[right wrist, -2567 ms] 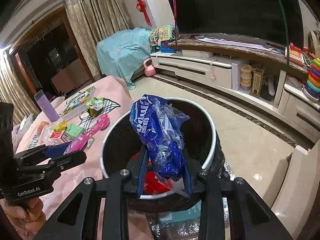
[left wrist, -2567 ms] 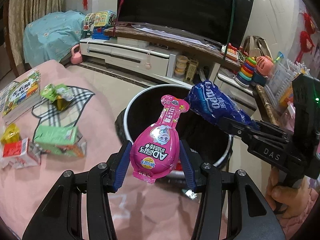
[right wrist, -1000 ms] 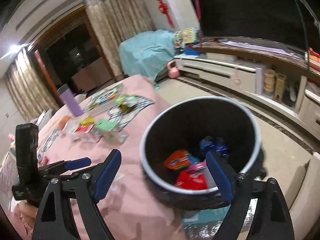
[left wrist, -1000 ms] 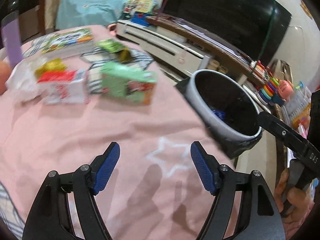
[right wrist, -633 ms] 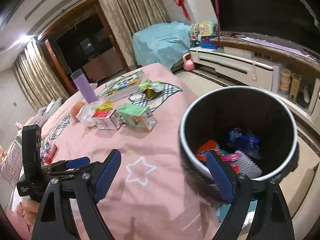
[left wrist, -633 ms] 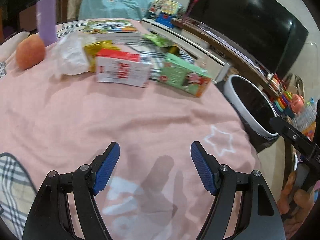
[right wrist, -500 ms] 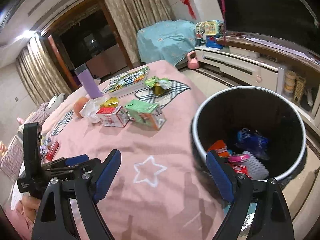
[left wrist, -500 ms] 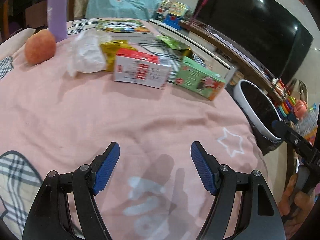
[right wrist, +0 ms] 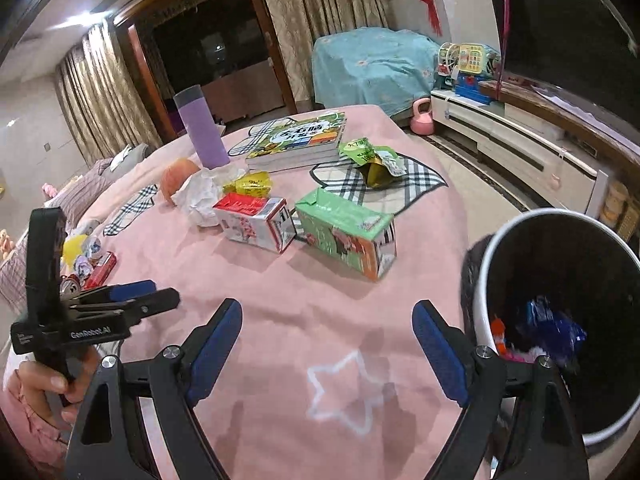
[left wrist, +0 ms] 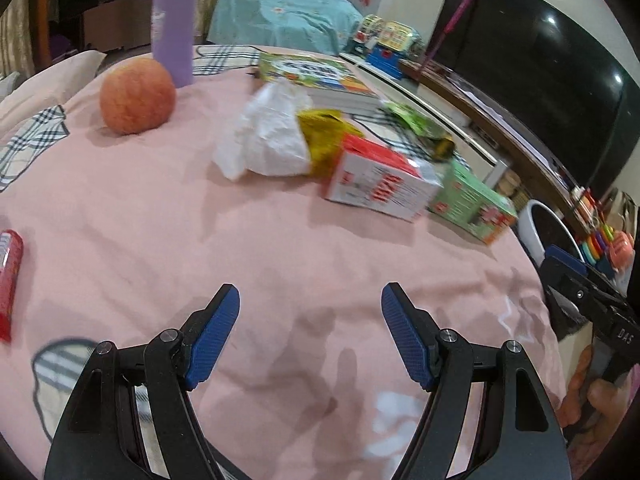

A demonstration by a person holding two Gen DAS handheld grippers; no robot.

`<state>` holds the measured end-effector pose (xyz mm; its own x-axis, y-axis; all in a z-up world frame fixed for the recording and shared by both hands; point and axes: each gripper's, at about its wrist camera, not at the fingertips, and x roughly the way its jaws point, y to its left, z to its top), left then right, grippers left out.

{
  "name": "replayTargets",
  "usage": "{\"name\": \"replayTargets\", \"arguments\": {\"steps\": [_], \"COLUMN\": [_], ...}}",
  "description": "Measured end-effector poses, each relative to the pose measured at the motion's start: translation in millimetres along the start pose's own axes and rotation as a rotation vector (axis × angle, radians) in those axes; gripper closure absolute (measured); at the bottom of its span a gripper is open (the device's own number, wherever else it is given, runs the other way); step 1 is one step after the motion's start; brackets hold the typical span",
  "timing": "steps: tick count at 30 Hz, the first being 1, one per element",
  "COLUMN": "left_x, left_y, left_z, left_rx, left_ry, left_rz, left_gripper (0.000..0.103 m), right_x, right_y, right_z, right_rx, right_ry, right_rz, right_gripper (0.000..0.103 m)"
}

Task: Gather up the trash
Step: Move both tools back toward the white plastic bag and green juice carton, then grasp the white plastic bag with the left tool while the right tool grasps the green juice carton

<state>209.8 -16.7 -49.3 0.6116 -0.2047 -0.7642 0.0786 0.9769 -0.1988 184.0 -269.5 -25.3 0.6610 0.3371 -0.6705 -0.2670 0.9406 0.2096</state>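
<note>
My left gripper (left wrist: 310, 312) hangs open and empty over the pink cloth, well short of a red-and-white carton (left wrist: 380, 188), a green carton (left wrist: 472, 204), a crumpled white paper (left wrist: 268, 132) and a yellow wrapper (left wrist: 324, 138). In the right wrist view my right gripper (right wrist: 326, 328) is open and empty too, with the red-and-white carton (right wrist: 254, 220) and green carton (right wrist: 344, 232) ahead of it. The white-rimmed bin (right wrist: 496, 272) at the right holds a blue bag (right wrist: 554, 324) and other wrappers. A green snack wrapper (right wrist: 370, 156) lies further back.
A peach-coloured fruit (left wrist: 138, 96), a purple bottle (left wrist: 174, 24) and a stack of books (right wrist: 298, 140) stand at the back of the table. A red tube (left wrist: 9, 276) lies at the left edge. A TV and cabinet run along the right.
Both grippers let their wrappers fall into the bin and stand open. They have swung left, away from the bin, over the table; the cartons and paper now lie nearer.
</note>
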Motion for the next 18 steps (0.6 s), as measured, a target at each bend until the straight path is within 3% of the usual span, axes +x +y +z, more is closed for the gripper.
{"name": "replayTargets", "arguments": {"steps": [13,18], "left_x": [32.4,53.7], "left_y": [30.5,32.6], "left_z": [70.4,82.4], "left_rx": [0.008,0.019], "left_ry": [-0.090,-0.073], "left_rz": [0.065,0.057], "left_gripper": [0.028,0.028], "right_x": [52.0,68.2], "right_y": [-4.2,-8.8], "right_z": [31.9,36.2], "right_rx": [-0.089,-0.078], "right_ry": [0.049,0.073], "right_rz": [-0.063,-0.066], "right_gripper": [0.014,0.014]}}
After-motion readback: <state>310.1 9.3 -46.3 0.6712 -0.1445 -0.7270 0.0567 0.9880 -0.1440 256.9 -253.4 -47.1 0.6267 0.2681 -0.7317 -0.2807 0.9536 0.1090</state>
